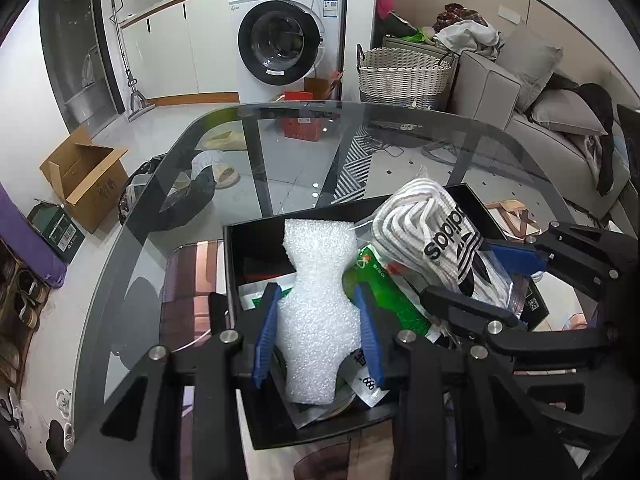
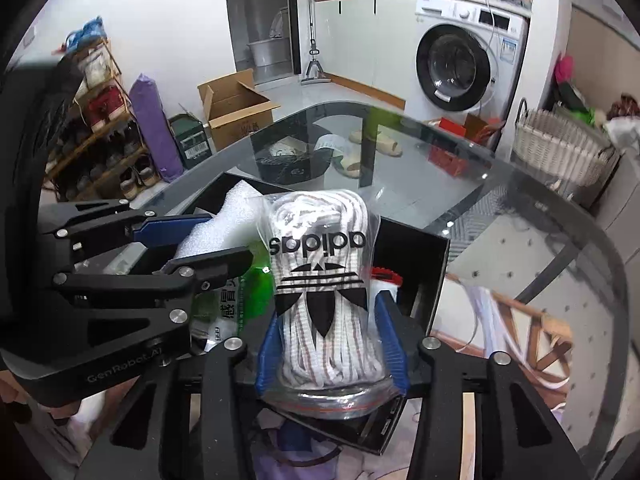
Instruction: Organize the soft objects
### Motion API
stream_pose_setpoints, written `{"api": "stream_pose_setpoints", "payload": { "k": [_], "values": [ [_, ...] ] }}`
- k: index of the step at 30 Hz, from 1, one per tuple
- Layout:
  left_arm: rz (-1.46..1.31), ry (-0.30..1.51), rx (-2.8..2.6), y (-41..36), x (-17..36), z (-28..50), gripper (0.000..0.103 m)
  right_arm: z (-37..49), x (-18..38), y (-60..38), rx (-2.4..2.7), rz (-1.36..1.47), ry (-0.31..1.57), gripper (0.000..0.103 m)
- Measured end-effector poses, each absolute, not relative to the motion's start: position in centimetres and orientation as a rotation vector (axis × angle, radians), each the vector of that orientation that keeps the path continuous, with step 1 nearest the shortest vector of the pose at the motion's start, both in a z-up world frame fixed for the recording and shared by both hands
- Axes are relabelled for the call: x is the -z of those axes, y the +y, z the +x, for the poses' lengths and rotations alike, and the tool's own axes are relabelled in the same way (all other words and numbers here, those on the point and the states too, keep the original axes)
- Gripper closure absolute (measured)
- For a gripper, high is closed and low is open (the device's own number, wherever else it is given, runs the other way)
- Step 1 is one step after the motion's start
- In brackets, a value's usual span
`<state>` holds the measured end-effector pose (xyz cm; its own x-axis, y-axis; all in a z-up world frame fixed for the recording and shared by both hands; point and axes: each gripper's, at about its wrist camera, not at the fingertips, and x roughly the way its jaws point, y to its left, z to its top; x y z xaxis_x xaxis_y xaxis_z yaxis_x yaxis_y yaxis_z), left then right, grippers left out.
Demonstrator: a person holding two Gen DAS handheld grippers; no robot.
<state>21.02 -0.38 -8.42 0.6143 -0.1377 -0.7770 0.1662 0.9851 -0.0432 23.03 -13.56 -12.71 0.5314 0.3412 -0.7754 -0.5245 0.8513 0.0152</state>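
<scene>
Side by side, two handheld grippers work over a black box point(image 1: 256, 248) on a glass table point(image 1: 280, 152). To the left, the left gripper point(image 1: 318, 304) has its blue pads point(image 1: 266, 332) closed against a white foam sheet point(image 1: 320, 300), which stands upright inside the box between its fingers. Just right of that gripper lies a green packet point(image 1: 384, 296), partly under the foam. Further right, the right gripper point(image 2: 332, 320) straddles a clear bag of white laces point(image 2: 320, 280) printed with an Adidas logo; the bag stands in the box's right end between the blue pads point(image 2: 394, 344), which appear to touch its sides.
</scene>
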Motion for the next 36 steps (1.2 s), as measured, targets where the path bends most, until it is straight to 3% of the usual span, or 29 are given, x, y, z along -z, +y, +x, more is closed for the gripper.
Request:
{"api": "stream_pose_setpoints", "payload": {
  "k": [5,8,11,14,17,20,24,36],
  "values": [
    [0.055,0.818,0.133,-0.1,6.5,19.6,0.041,22.1,10.8,-14.7,-0.525,-0.166,0.859,0.051],
    [0.075,0.732,0.123,0.1,4.9,18.1,0.037,20.6,8.8,-15.2,-0.531,-0.153,0.815,0.037],
    [0.104,0.647,0.104,0.3,3.1,16.1,0.019,18.4,6.7,-15.8,-0.541,-0.146,0.753,0.029],
    [0.102,0.507,0.101,0.9,0.7,13.1,0.015,15.7,4.3,-16.5,-0.548,-0.119,0.672,0.017],
    [0.12,0.383,0.068,1.0,-1.2,9.9,0.0,12.2,1.9,-17.4,-0.54,-0.104,0.554,0.012],
    [0.089,0.256,0.039,1.5,-2.5,6.9,0.0,8.3,0.4,-18.4,-0.528,-0.108,0.422,0.001],
    [0.128,0.177,0.027,1.5,-2.6,3.8,0.0,4.5,-0.4,-19.7,-0.505,-0.096,0.327,0.001],
    [0.041,0.292,0.031,2.6,1.1,0.9,0.0,0.9,1.2,-22.3,-0.385,-0.034,0.285,0.001]
  ]
}}
